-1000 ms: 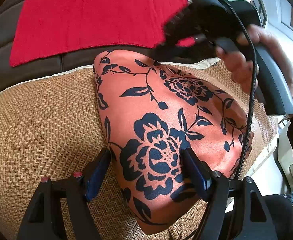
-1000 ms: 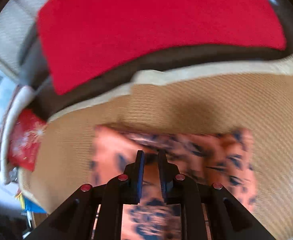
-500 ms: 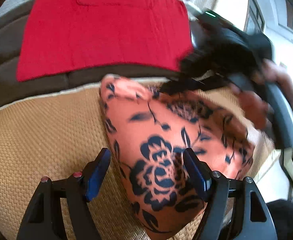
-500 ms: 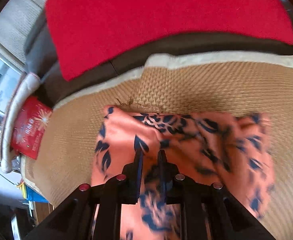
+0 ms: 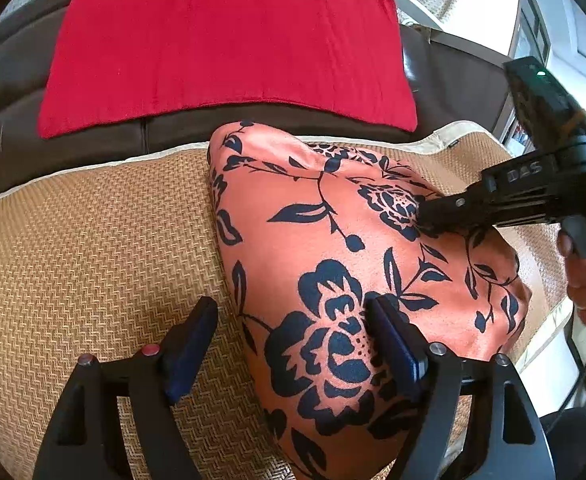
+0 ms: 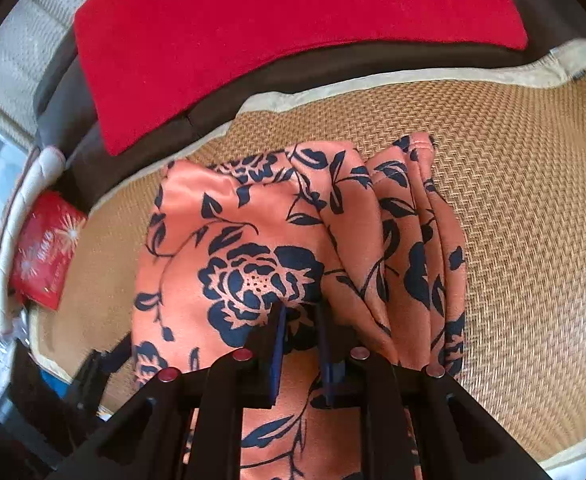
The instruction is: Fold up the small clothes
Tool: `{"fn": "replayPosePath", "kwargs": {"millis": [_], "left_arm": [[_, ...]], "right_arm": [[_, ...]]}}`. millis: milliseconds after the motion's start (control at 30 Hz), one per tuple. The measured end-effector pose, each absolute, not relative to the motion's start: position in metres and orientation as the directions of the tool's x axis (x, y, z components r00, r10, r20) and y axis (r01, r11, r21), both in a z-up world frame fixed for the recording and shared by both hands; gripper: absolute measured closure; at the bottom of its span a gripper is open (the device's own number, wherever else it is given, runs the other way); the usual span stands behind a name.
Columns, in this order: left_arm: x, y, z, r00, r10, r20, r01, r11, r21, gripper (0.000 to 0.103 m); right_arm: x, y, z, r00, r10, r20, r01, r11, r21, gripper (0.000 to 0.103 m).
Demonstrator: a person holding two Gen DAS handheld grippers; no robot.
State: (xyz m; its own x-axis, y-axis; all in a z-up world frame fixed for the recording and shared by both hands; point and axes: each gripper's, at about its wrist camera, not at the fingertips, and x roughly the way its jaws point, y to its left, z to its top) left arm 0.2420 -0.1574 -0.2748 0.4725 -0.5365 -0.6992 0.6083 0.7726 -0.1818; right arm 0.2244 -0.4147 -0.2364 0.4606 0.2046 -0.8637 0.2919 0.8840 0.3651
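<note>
My right gripper (image 6: 299, 320) is pinched shut on a fold of the orange floral garment (image 5: 333, 248), which lies bunched on the woven mat (image 5: 93, 240). My left gripper (image 5: 293, 336) has just spread its jaws wider, straddling the near edge without pressing it. With only 1 pinch holding, the slick cloth could slip and the fold collapse.

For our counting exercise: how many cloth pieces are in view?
2: the floral garment on the woven mat; the red cloth on the sofa behind. Others may be hidden.
</note>
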Motion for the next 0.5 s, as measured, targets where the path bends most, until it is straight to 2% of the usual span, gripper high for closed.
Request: {"fn": "replayPosePath", "kwargs": {"millis": [233,367,500], "left_arm": [[0.237,-0.137,-0.252,0.567,-0.521,-0.638,0.555,0.814,-0.171,0.024],[0.240,-0.142,-0.263,0.567,-0.452,-0.688,0.535,0.838,-0.110,0.024],[0.237,-0.142,-0.261,0.575,-0.455,-0.680,0.548,0.831,-0.092,0.024]], "right_arm": [[0.169,-0.419,-0.187,0.561,0.163,-0.811,0.274,0.889,0.368,0.083],[0.166,-0.420,-0.207,0.497,0.103,-0.862,0.324,0.899,0.295,0.084],[0.177,-0.424,-0.217,0.481,0.100,-0.871,0.354,0.887,0.297,0.082]]}}
